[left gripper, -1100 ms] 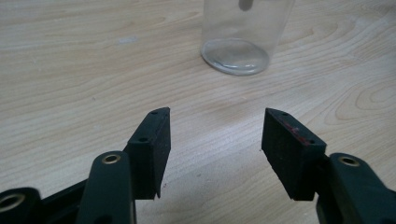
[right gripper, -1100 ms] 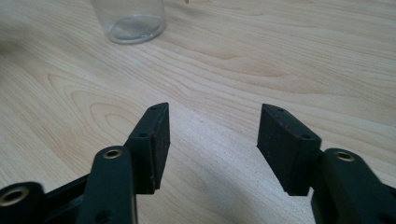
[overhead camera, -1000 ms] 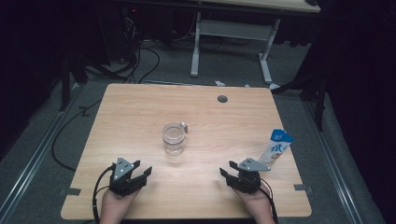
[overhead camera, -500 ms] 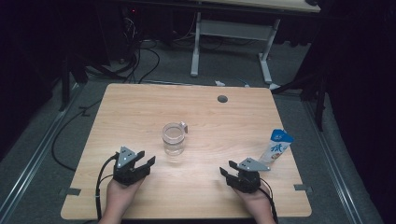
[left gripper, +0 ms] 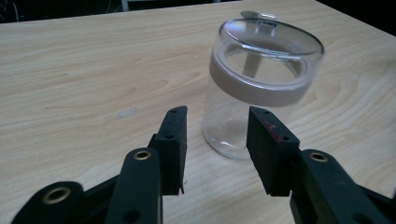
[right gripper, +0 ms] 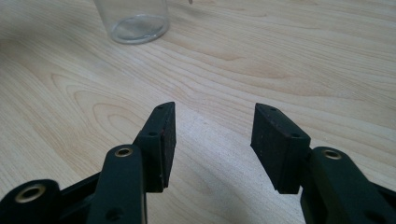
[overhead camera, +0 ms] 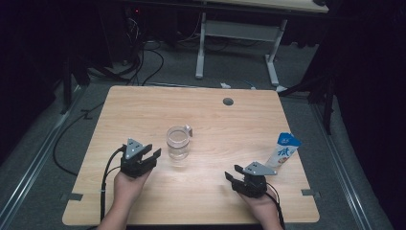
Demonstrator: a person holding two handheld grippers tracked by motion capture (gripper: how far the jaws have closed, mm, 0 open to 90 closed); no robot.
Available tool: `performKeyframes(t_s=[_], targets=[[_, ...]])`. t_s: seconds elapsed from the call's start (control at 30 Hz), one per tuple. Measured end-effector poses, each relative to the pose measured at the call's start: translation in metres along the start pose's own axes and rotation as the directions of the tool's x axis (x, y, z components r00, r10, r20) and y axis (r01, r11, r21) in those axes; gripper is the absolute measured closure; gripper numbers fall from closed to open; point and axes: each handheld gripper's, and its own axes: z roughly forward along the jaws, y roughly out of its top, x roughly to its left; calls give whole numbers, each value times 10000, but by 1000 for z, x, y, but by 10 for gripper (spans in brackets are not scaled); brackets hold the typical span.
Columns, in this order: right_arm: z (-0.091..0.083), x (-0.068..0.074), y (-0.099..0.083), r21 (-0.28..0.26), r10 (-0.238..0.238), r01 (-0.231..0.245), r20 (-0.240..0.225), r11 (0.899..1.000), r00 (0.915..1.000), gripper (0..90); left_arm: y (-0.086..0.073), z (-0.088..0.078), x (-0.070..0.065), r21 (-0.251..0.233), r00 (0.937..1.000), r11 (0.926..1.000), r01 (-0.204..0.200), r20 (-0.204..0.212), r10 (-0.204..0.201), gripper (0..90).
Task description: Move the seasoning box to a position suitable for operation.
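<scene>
Glass, the lidded jar [overhead camera: 178,142] stands untouched mid-counter [overhead camera: 143,103], the left tongs [overhead camera: 150,158] just beside it, narrowing yet apart and empty, the right tongs [overhead camera: 232,173] apart farther off, so the grasp remains undone.

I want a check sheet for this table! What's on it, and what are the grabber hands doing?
Surface: wooden table, with a round hole near the far edge.
Job's things: clear glass jar with lid on, upright mid-table.
Clutter: blue-and-white carton at the right side.
Grippers: left gripper open, its jaws have just been closing, jar ahead, not touched; right gripper open, nothing between its fingers.
Cables: black cable trails from left gripper.
Surroundings: dark floor, table legs, floor cables.
</scene>
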Motion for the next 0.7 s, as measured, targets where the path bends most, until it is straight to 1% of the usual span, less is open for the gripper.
performKeyframes(t_s=[0.03, 0.07, 0.13, 0.2, 0.23, 0.27, 0.3, 0.33, 0.37, 0.43, 0.53, 0.57, 0.6, 0.67, 0.7], targets=[[0, 0, 0, 1, -15, 15, 21, 10000, 10000, 502, 3, 3, 2, -3, 10000, 10000, 46, -54, -46, 608], [-1, 1, 1, -57, -41, 41, -25, 10000, 10000, 500, 5, 6, 2, 1, 9999, 10000, 29, -121, -29, 638], [-1, 1, 1, -75, -42, 42, -40, 10000, 10000, 499, 10, 11, 2, -36, 9996, 9999, -137, -253, 136, 652], [-1, 2, 2, -107, 3, -4, -87, 9999, 10000, 497, 18, 18, 5, -72, 9989, 9997, -250, -396, 247, 709], [-1, 2, 2, -107, 3, -4, -87, 9999, 10000, 497, 18, 18, 5, -72, 9989, 9997, -250, -396, 247, 718], [-1, 2, 2, -101, 13, -14, -89, 9999, 10000, 496, 22, 21, 6, -179, 9991, 9996, -198, -386, 191, 718], [-1, 1, 2, -107, -16, 15, -85, 9999, 10000, 496, 25, 24, 8, -205, 9990, 9997, -136, -419, 128, 741], [-1, 1, 1, -69, -31, 30, -63, 10000, 10000, 493, 30, 28, 9, -177, 9986, 9996, -228, -481, 219, 794], [-1, 1, 1, -77, -5, 4, -68, 10000, 10000, 492, 33, 31, 10, -188, 9983, 9995, -240, -528, 230, 812], [-2, 0, 1, -106, -4, 3, -66, 9999, 10000, 492, 40, 35, 11, -203, 9990, 9998, -65, -446, 56, 854], [-3, -1, 2, -118, 77, -78, -40, 9999, 10000, 491, 50, 39, 8, -294, 9991, 9996, -55, -413, 43, 897], [-3, -1, 2, -118, 77, -78, -40, 9999, 10000, 491, 50, 39, 8, -294, 9991, 9996, -55, -413, 43, 899], [-3, -1, 2, -126, 74, -74, -45, 9999, 10000, 490, 57, 43, 1, -320, 9991, 9993, -174, -385, 162, 900], [-3, -1, 1, -95, 95, -95, -47, 9999, 9999, 489, 62, 47, -3, -320, 9989, 9990, -298, -360, 286, 900], [-3, -1, 1, -95, 95, -95, -47, 9999, 9999, 489, 62, 47, -3, -320, 9989, 9990, -298, -360, 286, 900]])
